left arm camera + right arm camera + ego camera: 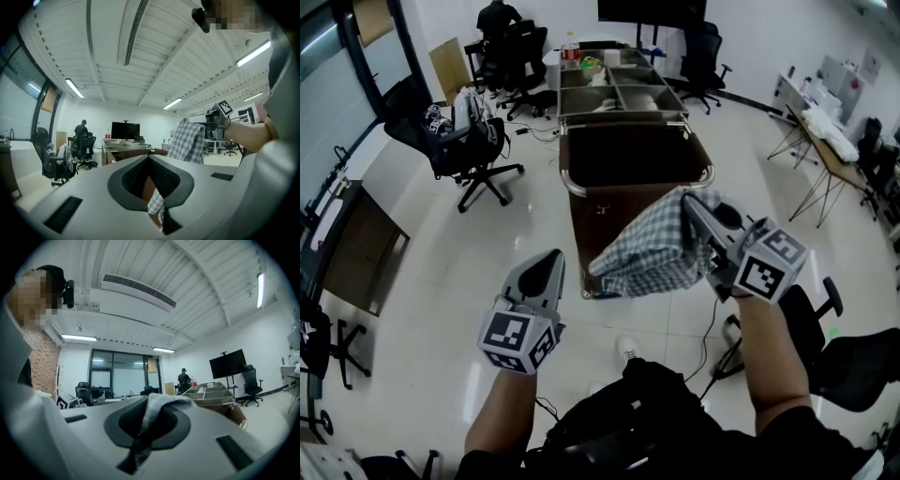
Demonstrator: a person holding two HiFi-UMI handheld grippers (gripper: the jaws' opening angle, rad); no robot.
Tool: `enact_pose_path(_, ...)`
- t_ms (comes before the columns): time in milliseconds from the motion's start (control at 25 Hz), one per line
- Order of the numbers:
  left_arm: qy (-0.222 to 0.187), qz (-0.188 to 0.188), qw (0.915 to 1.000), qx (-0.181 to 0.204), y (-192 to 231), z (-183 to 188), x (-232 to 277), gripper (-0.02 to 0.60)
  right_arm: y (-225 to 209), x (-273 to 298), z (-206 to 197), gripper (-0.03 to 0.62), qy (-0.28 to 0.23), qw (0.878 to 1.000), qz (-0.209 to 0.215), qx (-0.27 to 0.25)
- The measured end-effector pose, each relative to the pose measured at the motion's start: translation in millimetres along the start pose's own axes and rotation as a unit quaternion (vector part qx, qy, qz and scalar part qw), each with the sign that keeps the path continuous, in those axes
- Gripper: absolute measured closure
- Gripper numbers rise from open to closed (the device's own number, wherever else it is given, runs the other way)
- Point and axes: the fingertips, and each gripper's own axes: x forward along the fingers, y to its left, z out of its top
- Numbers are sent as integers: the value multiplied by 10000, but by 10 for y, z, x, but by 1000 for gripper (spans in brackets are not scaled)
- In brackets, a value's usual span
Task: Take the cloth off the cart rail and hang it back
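A blue-and-white checked cloth (645, 251) hangs in the air over the near right corner of the brown cart (569, 184), pinched at its top by my right gripper (690, 202), which is shut on it. In the right gripper view a fold of the cloth (161, 405) bulges out between the closed jaws of the right gripper (149, 403). My left gripper (550, 264) is lower left of the cloth, apart from it, shut and empty. The left gripper view looks past the left gripper (149, 157) at the hanging cloth (188, 139) and the cart (125, 153).
Grey trays (619, 89) fill the cart's far top. Black office chairs (455, 141) stand left of the cart, another chair (825, 347) is at my right. A folding table (825, 150) is far right. A person (499, 17) sits at the back. A cable (708, 328) lies on the floor.
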Motion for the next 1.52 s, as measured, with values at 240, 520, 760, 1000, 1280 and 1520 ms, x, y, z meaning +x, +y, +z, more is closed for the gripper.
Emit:
enact_pose_path(240, -93, 188, 9997, -122, 178, 81, 259, 581, -288, 357, 548, 571, -365, 9990, 163, -202)
enact_pose_path(520, -186, 490, 9986, -93, 373, 177, 620, 581, -1194, 934, 603, 571, -592, 9981, -110, -127)
enact_pose_path(760, -192, 745, 9970, -54, 440, 234, 845, 581, -1912, 1434, 293, 569, -81, 9993, -353, 16)
enact_pose_path(1000, -104, 922, 9956, -140, 481, 128, 1027, 581, -2489, 1849, -164, 557, 549, 9972, -508, 80)
enact_pose_path(1280, -30, 1045, 9944, -122, 490, 60, 1096, 581, -2744, 2203, -1053, 356, 2095, 9773, -22, 329)
enact_pose_path(1520, -57, 1074, 9941, -139, 553, 53, 1087, 581, -2628, 2035, -1374, 206, 2839, 9562, 310, 635)
